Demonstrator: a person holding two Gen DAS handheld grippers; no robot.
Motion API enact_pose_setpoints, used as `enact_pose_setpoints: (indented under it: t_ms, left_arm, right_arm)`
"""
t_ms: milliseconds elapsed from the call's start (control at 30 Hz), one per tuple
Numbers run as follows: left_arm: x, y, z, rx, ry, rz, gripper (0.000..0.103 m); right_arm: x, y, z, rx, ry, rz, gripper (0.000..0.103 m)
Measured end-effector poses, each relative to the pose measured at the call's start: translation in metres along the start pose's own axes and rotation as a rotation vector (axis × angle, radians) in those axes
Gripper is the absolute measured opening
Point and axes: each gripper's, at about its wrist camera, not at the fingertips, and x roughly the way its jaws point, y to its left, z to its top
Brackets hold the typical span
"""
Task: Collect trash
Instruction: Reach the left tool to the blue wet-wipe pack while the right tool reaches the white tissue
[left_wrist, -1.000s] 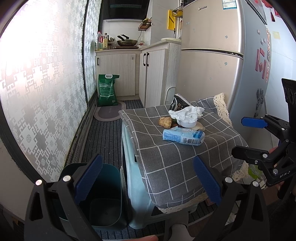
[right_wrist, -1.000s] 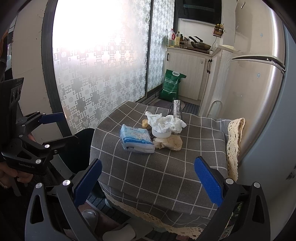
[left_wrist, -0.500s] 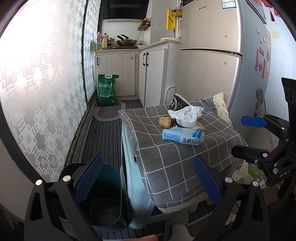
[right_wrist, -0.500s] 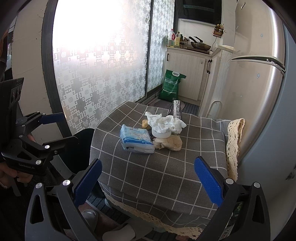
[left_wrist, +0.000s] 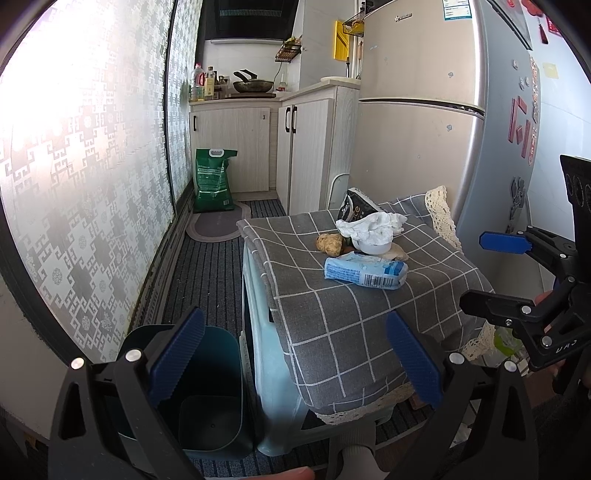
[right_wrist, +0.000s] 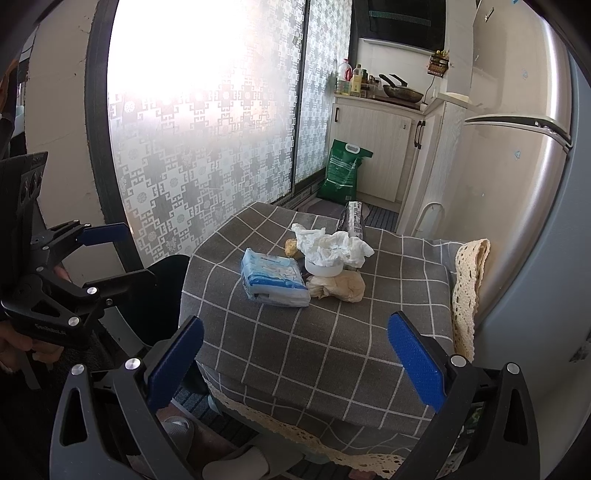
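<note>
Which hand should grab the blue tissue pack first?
Probably the right gripper: it is open and points straight at the blue tissue pack on the grey cloth. The left gripper, also open, sits off to the side, above the teal bin.

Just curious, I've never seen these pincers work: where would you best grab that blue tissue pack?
Probably across the short width of the blue tissue pack, coming from above. It lies flat on the checked cloth, its near end clear; the open right gripper faces it.
</note>
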Motion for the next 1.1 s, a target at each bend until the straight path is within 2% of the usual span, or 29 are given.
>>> enact_pose_setpoints:
  t_ms: [200,367,500,567,700,833,1033,1100]
  left_arm:
    - [-0.002,0.001,-0.001,0.022,-0.014,-0.027,0.100]
    - [0.003,-0.003,0.002,0.057,-0.001,-0.169,0.100]
    - [0.011,-0.008,0.004,0.104,0.026,-0.225,0.100]
    - [0.017,-0.008,0.006,0.116,0.040,-0.244,0.098]
    - [0.032,-0.007,0.015,0.101,0.077,-0.363,0.090]
    - [0.046,-0.012,0.028,0.130,0.089,-0.451,0.080]
    - [0.074,-0.010,0.042,0.119,0.146,-0.522,0.080]
    - [0.085,-0.010,0.043,0.123,0.164,-0.505,0.080]
  right_arm:
    - [-0.001,-0.008,0.001,0.047,-0.009,0.016,0.100]
    - [-0.007,-0.013,0.007,0.060,-0.035,0.017,0.100]
    - [-0.011,-0.020,0.010,0.074,-0.042,0.049,0.100]
    - [-0.011,-0.024,0.011,0.088,-0.037,0.076,0.100]
    - [-0.007,-0.035,0.014,0.134,-0.022,0.128,0.099]
    - [-0.004,-0.047,0.020,0.162,-0.020,0.146,0.088]
    - [0.006,-0.065,0.028,0.199,-0.014,0.158,0.082]
    - [0.010,-0.070,0.029,0.204,-0.008,0.162,0.082]
